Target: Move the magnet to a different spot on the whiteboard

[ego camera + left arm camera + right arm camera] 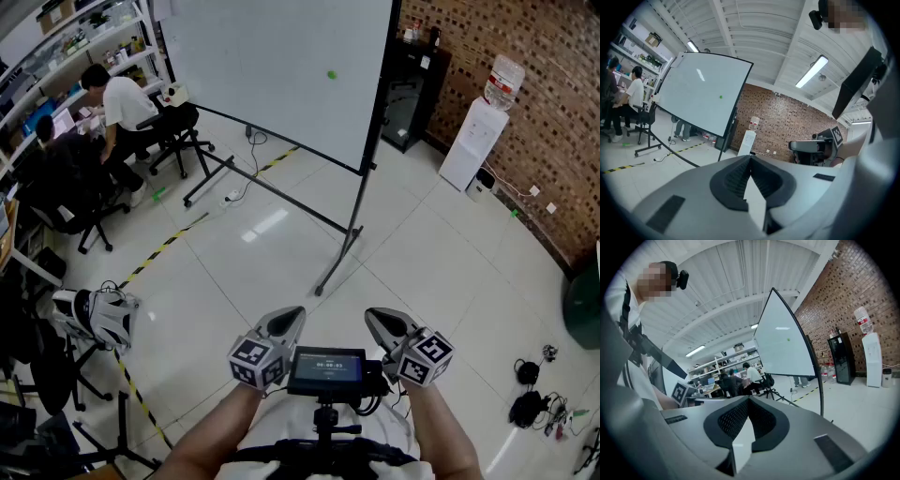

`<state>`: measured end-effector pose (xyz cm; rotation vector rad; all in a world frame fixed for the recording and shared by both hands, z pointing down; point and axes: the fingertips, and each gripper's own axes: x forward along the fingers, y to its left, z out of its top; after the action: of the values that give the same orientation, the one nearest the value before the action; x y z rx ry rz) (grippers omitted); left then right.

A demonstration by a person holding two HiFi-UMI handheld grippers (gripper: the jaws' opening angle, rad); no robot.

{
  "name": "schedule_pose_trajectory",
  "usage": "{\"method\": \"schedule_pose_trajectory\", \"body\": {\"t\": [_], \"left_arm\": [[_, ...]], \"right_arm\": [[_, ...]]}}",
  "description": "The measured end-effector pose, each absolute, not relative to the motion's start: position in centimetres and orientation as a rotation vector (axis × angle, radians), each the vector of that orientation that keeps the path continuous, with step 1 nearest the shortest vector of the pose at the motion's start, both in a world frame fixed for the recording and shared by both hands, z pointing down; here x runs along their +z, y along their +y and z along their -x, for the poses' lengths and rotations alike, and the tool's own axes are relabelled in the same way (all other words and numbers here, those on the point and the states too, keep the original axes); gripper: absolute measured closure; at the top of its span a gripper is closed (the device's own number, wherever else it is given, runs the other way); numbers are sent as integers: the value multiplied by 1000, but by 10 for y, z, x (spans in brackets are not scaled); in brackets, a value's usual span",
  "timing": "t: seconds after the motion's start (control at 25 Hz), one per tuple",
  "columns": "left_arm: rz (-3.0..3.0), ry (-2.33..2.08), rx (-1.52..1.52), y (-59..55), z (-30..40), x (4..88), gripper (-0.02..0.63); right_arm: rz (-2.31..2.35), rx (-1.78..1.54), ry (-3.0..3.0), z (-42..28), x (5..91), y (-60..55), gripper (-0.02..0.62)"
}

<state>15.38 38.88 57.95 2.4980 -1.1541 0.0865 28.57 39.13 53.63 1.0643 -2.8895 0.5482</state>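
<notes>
While only gripper views show ceiling lights (812, 71) | magnet (331, 74) on whiteboard (272, 56)

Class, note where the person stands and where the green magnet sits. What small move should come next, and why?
Probably a step toward the whiteboard: the green magnet sits on it far across the floor, while the left claw and right claw are both shut, empty and well short of it.

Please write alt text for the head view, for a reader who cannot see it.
The left gripper and right gripper, both shut and empty, are held low in front, far from a whiteboard that carries a green magnet.
</notes>
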Motion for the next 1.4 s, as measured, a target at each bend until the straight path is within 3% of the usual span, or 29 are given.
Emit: {"method": "schedule_pose_trajectory", "body": {"t": [0.68,1.4], "left_arm": [[-2372,-1317,119,379,-91,586,575],[-2360,-1354,176,178,-116,556,575]], "right_arm": [[-856,588,-2955,-232,543,330,566],[-738,653,-3001,-237,535,140,566]]}}
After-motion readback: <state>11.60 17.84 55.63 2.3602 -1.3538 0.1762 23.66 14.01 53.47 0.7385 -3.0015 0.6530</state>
